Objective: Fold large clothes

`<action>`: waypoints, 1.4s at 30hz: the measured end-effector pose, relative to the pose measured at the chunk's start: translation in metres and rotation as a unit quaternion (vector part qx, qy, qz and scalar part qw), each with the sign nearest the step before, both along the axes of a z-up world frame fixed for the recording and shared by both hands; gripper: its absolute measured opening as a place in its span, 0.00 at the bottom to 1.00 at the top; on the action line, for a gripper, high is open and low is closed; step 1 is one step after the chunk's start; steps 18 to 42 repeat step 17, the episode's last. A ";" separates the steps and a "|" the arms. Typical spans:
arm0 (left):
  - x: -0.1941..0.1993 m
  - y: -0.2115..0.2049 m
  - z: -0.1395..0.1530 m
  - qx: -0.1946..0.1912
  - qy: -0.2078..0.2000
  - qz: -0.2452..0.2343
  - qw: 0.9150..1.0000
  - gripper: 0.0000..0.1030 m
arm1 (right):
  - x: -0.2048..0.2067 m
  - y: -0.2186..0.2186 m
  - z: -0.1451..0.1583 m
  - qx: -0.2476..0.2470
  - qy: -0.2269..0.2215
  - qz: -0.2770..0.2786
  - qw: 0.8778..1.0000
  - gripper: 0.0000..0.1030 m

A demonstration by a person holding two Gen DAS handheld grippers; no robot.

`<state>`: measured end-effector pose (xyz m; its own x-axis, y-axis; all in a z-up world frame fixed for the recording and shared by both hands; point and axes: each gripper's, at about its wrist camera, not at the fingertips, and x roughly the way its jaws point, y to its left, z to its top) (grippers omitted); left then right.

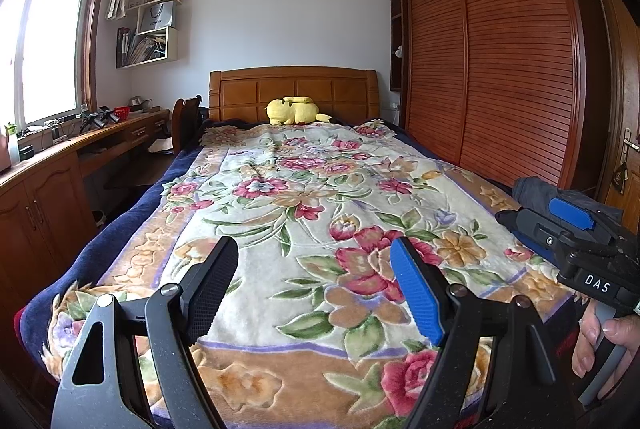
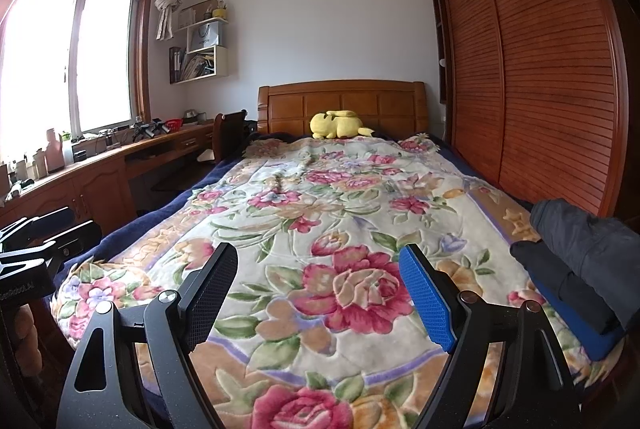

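A pile of dark clothes (image 2: 580, 253), grey and black over a blue piece, lies at the right edge of the bed; in the left wrist view the dark clothes (image 1: 532, 189) peek out behind my right gripper (image 1: 540, 219). My left gripper (image 1: 314, 289) hovers open over the near end of the floral blanket (image 1: 304, 189), nothing between its black and blue fingers. My right gripper (image 2: 320, 295) is also open and holds nothing above the blanket (image 2: 340, 213), with the clothes pile to its right. The left gripper (image 2: 68, 233) shows at the left edge.
A yellow plush toy (image 1: 294, 111) rests by the wooden headboard (image 1: 294, 89). A slatted wooden wardrobe (image 1: 500, 69) runs along the right side. A desk (image 1: 60, 149) with small items and a chair (image 1: 186, 121) stand on the left under the window. A person's hand (image 1: 604, 341) grips the right handle.
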<state>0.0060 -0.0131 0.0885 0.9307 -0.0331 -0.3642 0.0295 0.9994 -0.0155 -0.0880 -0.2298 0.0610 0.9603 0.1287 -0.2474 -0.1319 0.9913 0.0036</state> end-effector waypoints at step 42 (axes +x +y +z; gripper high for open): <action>-0.002 0.000 0.000 0.000 0.001 0.001 1.000 0.77 | 0.001 0.003 -0.001 0.001 0.000 -0.002 1.000 0.82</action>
